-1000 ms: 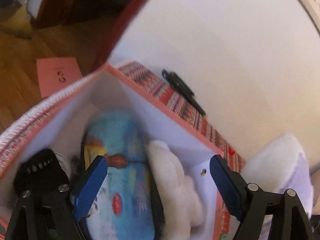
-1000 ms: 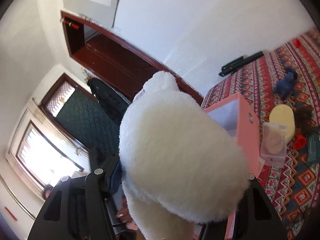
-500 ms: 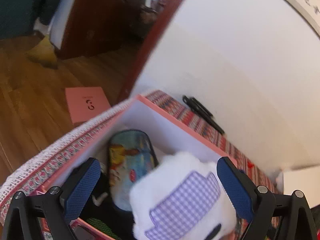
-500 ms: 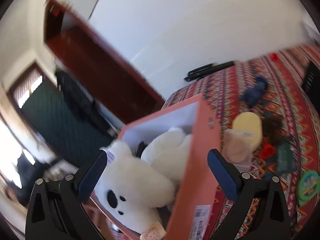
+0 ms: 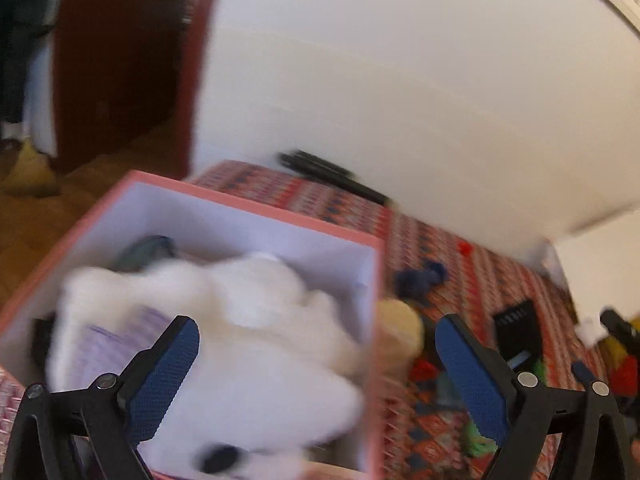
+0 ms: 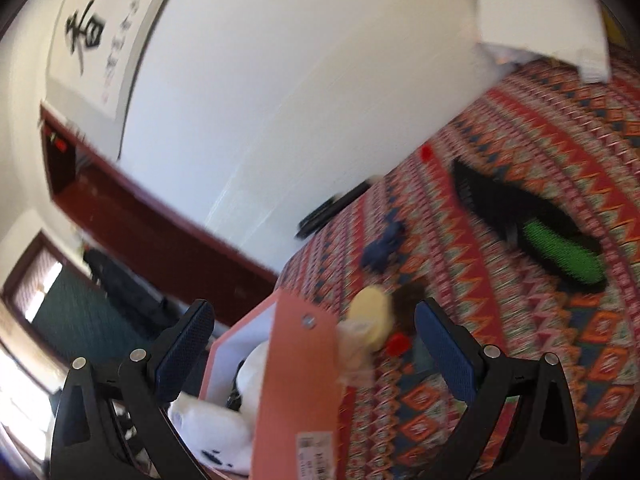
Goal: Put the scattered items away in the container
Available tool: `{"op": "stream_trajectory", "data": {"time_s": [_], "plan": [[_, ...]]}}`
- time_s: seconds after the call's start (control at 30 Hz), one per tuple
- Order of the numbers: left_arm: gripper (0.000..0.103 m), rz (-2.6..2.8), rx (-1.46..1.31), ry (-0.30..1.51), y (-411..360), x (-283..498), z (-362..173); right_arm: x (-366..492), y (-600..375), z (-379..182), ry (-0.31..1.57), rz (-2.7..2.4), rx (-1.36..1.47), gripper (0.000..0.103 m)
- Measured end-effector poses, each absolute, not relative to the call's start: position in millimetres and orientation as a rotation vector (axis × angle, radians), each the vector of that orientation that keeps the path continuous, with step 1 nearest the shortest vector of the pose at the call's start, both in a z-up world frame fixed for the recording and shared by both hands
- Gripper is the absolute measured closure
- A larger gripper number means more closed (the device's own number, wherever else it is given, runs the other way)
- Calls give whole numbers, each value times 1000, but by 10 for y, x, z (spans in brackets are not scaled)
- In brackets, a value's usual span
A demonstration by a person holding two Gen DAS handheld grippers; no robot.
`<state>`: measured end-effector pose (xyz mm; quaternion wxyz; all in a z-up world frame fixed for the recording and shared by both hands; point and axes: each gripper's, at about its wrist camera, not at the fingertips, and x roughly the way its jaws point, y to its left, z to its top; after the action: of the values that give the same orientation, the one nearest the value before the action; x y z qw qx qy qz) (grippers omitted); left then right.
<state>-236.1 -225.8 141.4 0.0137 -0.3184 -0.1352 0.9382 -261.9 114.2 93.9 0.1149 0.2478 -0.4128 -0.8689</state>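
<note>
A pink box (image 5: 256,204) with white inner walls stands on a patterned cloth; it also shows in the right wrist view (image 6: 296,364). A white plush toy (image 5: 256,320) lies inside it on top of other items, and its edge shows in the right wrist view (image 6: 212,424). My left gripper (image 5: 316,372) is open and empty above the box's near right corner. My right gripper (image 6: 312,352) is open and empty above the box's side wall. A yellow cylinder (image 6: 370,312), a blue fabric item (image 6: 382,246) and a black and green brush (image 6: 536,228) lie on the cloth.
A red patterned cloth (image 6: 520,320) covers the surface beside a white wall. Black items (image 5: 332,174) lie along the wall. More small scattered things (image 5: 516,332) sit right of the box. A wooden floor (image 5: 60,216) and a dark doorway are at the left.
My right gripper opened and let the white plush drop into the box, then pulled back to the right. My left gripper rose and swung right over the box.
</note>
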Motion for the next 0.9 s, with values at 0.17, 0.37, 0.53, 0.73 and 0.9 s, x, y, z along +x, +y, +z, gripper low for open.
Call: {"op": "stream_trajectory", "data": {"time_s": [0.17, 0.37, 0.53, 0.73, 0.9], "plan": [[5, 2820, -1026, -309, -1673, -2498, 1401, -2492, 1681, 933, -1282, -2625, 713, 1], [5, 2710, -1149, -137, -938, -2735, 1065, -2515, 2068, 774, -1188, -2767, 829, 1], [5, 2671, -1298, -61, -630, -3002, 499, -3080, 1974, 560, -772, -2892, 1044, 1], [5, 2691, -1421, -13, -623, -3383, 94, -3781, 1778, 50, -396, -2947, 1259, 1], [10, 2686, -1389, 70, -616, -3665, -69, -3997, 1931, -366, -470, -2764, 1397, 83]]}}
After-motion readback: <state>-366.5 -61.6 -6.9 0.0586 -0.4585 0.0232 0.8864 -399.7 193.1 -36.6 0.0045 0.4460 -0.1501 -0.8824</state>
